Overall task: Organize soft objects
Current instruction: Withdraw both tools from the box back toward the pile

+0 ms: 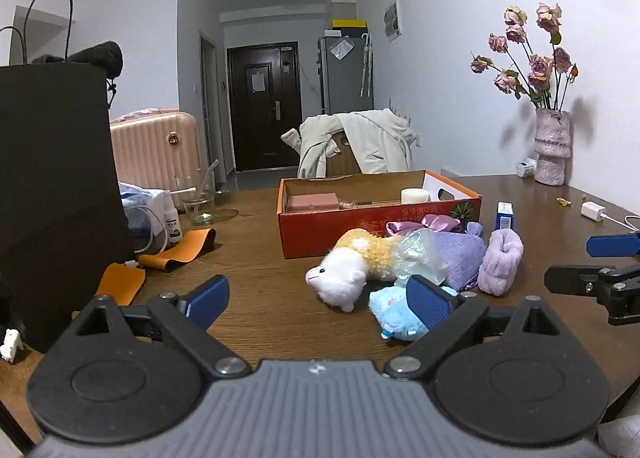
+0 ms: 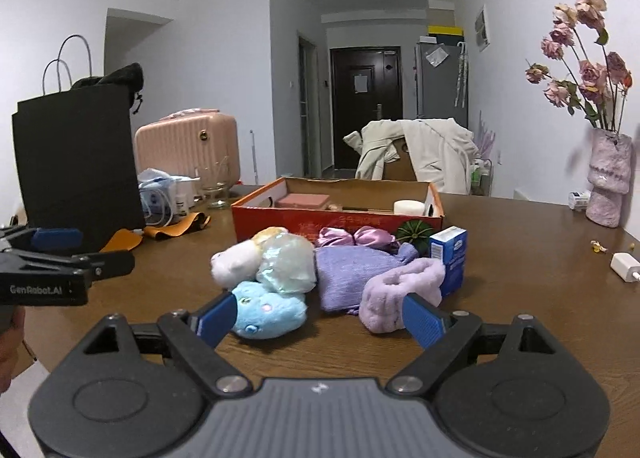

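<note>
a heap of soft toys lies on the table just before an orange box: a white plush, a blue plush, a purple cloth and a lilac slipper. the left gripper is spread wide, nothing between its pads. the right gripper is spread too, holding nothing, near the blue plush and slipper.

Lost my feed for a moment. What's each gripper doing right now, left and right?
Left gripper: open, holding nothing.
Right gripper: open, holding nothing; soft toys lie just ahead.
</note>
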The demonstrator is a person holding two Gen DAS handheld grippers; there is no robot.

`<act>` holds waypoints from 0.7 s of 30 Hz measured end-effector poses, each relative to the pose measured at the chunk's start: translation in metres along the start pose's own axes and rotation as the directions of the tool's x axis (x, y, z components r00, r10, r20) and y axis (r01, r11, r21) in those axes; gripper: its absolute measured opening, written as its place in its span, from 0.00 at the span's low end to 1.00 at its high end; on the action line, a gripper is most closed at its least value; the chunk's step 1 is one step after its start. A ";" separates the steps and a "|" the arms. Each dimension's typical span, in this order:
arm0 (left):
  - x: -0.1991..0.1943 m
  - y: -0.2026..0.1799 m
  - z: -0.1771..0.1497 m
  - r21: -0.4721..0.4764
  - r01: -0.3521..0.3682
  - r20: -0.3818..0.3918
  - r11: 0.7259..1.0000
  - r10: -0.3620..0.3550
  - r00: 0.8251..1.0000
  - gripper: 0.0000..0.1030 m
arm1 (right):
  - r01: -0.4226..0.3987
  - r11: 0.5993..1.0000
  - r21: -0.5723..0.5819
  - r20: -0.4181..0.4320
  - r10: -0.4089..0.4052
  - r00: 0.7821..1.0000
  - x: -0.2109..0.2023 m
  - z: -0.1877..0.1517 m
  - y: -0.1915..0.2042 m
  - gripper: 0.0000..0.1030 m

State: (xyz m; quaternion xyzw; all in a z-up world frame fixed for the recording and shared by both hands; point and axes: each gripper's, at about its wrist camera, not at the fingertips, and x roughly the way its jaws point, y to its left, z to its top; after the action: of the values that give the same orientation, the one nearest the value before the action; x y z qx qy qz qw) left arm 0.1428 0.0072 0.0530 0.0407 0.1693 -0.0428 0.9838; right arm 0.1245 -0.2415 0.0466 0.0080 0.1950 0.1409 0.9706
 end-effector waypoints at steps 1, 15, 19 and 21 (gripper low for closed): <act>0.002 -0.001 0.001 0.001 -0.001 -0.003 1.000 0.001 1.000 0.94 | 0.004 1.000 0.005 -0.004 -0.004 1.000 0.002 0.000 -0.002 0.87; 0.052 -0.022 0.002 0.006 0.093 -0.070 0.996 -0.093 0.993 0.94 | 0.058 0.996 0.061 -0.042 -0.056 0.998 0.037 0.002 -0.028 0.86; 0.069 -0.027 0.000 0.010 0.108 -0.103 0.994 -0.106 0.989 0.94 | 0.058 0.994 0.094 -0.059 -0.053 0.997 0.052 0.001 -0.036 0.85; 0.077 -0.029 -0.002 0.012 0.123 -0.118 0.992 -0.120 0.986 0.94 | 0.046 0.993 0.110 -0.062 -0.040 0.997 0.059 0.002 -0.038 0.85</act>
State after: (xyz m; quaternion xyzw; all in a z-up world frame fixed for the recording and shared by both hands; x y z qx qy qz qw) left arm 0.2114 -0.0273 0.0236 0.0422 0.2284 -0.1019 0.9673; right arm 0.1881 -0.2618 0.0236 0.0538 0.2317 0.1090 0.9652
